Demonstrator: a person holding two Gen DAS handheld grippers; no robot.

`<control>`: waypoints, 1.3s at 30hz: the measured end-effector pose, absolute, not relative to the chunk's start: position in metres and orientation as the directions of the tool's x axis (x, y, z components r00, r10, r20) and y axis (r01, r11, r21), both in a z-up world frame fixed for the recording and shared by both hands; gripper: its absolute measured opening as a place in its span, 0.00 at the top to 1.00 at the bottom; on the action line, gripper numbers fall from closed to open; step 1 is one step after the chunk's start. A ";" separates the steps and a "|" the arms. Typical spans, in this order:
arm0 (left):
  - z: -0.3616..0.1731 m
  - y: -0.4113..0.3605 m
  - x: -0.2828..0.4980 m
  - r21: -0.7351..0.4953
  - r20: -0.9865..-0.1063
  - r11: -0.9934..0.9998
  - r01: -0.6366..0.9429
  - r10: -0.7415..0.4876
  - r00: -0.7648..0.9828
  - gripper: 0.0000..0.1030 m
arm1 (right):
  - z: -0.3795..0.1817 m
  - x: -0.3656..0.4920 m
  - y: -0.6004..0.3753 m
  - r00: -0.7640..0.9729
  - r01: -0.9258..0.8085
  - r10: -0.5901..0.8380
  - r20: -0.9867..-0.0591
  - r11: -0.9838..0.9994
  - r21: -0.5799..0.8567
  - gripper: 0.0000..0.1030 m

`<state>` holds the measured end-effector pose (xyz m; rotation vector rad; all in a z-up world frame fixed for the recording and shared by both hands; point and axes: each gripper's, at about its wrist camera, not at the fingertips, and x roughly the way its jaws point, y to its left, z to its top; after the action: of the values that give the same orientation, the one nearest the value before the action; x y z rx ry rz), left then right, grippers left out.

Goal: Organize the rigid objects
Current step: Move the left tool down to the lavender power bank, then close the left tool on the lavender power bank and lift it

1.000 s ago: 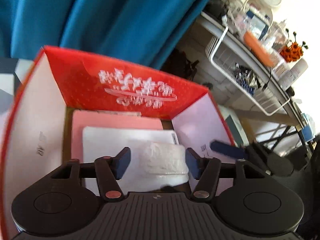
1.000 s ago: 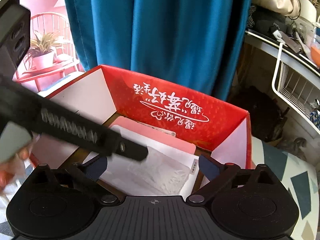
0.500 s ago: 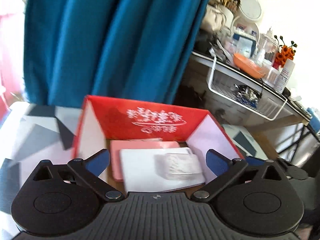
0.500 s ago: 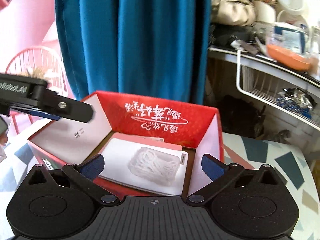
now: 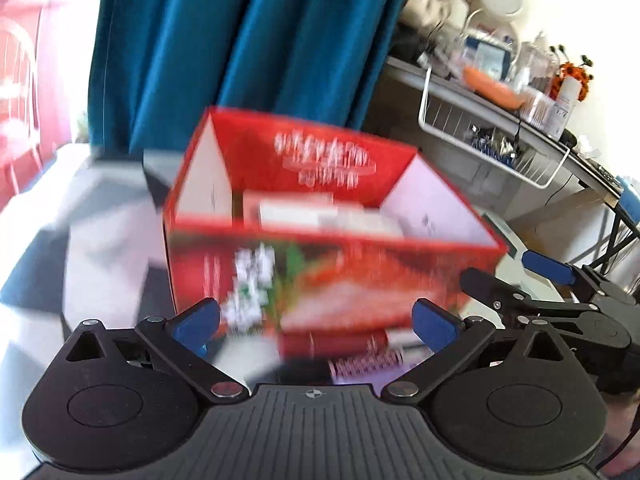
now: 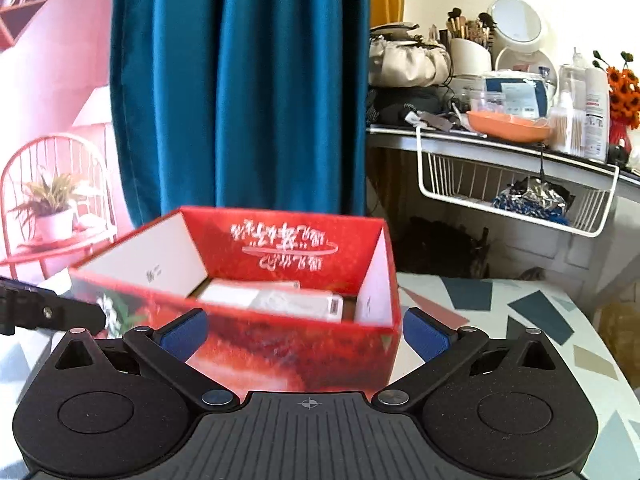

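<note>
On the patterned tabletop point(image 6: 500, 308), speckled white with dark blue, grey and tan angular patches, an open red cardboard box point(image 6: 280, 344) is seen, printed with white script on its far inner wall and a flower picture on its near outer face. Inside it, flat white packs point(image 6: 280, 300) are stacked; their number cannot be told through the blur, and a pink edge is glimpsed beneath them. The box is set just ahead of both claws. The left gripper point(image 5: 316, 322) is held with its two blue-padded jaws spread wide and nothing between them; a dark red and purple item point(image 5: 360, 356), too blurred to name, is seen on the table below it. The right gripper point(image 6: 304, 334) is likewise spread wide and empty, its pads apart from the box. Behind the table, a teal curtain point(image 6: 240, 88) is hung in heavy folds. To the right, a cluttered grey shelf point(image 6: 500, 142) is seen, with one white wire basket point(image 6: 516, 188) hung under it, one orange bowl point(image 6: 508, 124) and one round mirror point(image 6: 516, 20) on top. At left, one potted plant point(image 6: 52, 208) is stood on a red wire stand.
</note>
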<state>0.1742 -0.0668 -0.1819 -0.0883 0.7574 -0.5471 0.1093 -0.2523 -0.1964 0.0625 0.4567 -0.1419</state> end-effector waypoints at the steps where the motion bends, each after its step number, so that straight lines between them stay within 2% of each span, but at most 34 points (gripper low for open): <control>1: -0.187 -0.067 0.173 -0.281 -0.639 0.854 0.437 -0.507 0.579 0.00 | -0.199 0.107 -0.251 0.884 0.151 -0.121 -0.451 0.988 0.030 0.00; 10: -0.218 -0.071 0.161 -0.268 -0.698 0.862 0.429 -0.481 0.531 0.02 | -0.244 0.088 -0.248 0.831 0.134 -0.052 -0.553 0.985 0.107 0.01; 12: -0.223 -0.073 0.161 -0.266 -0.708 0.865 0.425 -0.474 0.524 0.03 | -0.253 0.085 -0.247 0.824 0.113 -0.032 -0.566 0.988 0.108 0.04; 15: -0.227 -0.076 0.160 -0.267 -0.717 0.861 0.432 -0.477 0.508 0.07 | -0.263 0.082 -0.242 0.810 0.082 -0.003 -0.587 0.991 0.108 0.14; 18: -0.234 -0.080 0.159 -0.272 -0.723 0.853 0.445 -0.486 0.491 0.11 | -0.269 0.081 -0.237 0.801 0.047 0.026 -0.598 0.993 0.105 0.20; 23: -0.241 -0.087 0.155 -0.296 -0.724 0.826 0.479 -0.521 0.452 0.34 | -0.273 0.086 -0.229 0.788 -0.019 0.076 -0.611 0.995 0.099 0.29; 27: -0.244 -0.088 0.158 -0.341 -0.714 0.810 0.478 -0.553 0.429 0.37 | -0.275 0.089 -0.225 0.780 -0.057 0.100 -0.618 0.994 0.090 0.31; 31: -0.251 -0.089 0.165 -0.412 -0.705 0.795 0.444 -0.587 0.397 0.44 | -0.277 0.094 -0.223 0.773 -0.078 0.125 -0.623 0.992 0.103 0.34; 39: -0.266 -0.100 0.176 -0.438 -0.718 0.795 0.420 -0.590 0.369 0.48 | -0.286 0.101 -0.219 0.758 -0.114 0.156 -0.633 0.988 0.108 0.39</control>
<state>0.1763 -0.0999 -0.2660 -0.1926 1.0011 -0.6536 0.1010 -0.2189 -0.2856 0.0640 0.6948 0.1473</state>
